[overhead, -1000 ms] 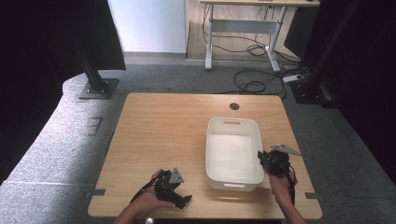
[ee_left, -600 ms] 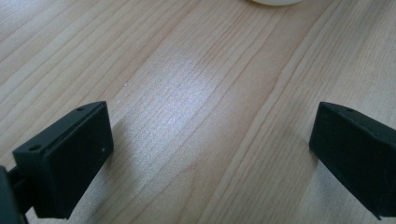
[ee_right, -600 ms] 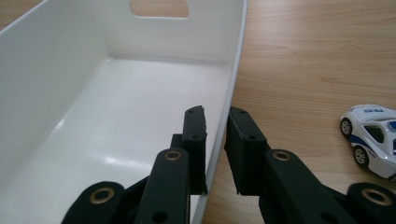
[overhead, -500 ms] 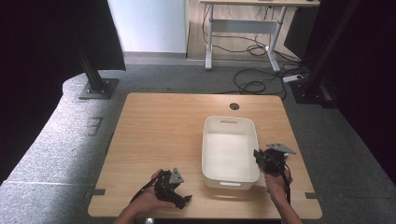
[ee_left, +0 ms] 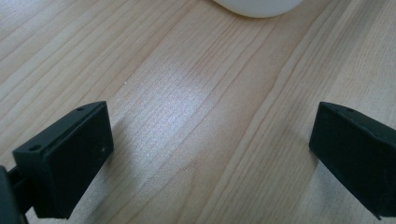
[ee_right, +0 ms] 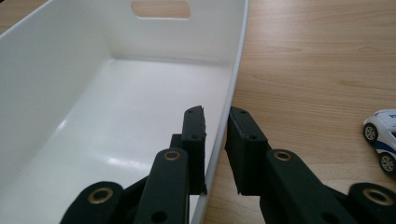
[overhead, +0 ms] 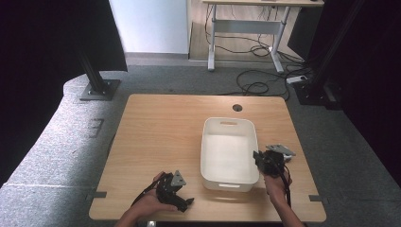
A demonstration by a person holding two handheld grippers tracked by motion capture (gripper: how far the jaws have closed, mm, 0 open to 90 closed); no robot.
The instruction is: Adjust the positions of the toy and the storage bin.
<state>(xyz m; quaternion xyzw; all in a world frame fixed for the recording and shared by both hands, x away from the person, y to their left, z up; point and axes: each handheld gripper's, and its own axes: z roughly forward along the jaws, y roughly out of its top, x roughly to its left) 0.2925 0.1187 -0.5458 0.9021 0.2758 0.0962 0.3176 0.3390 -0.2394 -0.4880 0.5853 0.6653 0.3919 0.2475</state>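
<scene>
Right tool pinching the rim of a white tub; left tool spread wide over bare wood.

The right tool (ee_right: 215, 122) has its jaws pressed onto the right wall of the white tub (overhead: 229, 146), one jaw inside, one outside, touching the thin rim. The left tool (ee_left: 210, 154) stands spread apart with nothing between its jaws, low over the wooden surface (overhead: 161, 132) near the front edge, left of the tub. The right gripper view shows a small white toy car (ee_right: 382, 135) with a blue stripe on the wood to the right of the tub. The tub is empty, glossy, with a slot handle in its far wall, and sits right of the surface's middle.
</scene>
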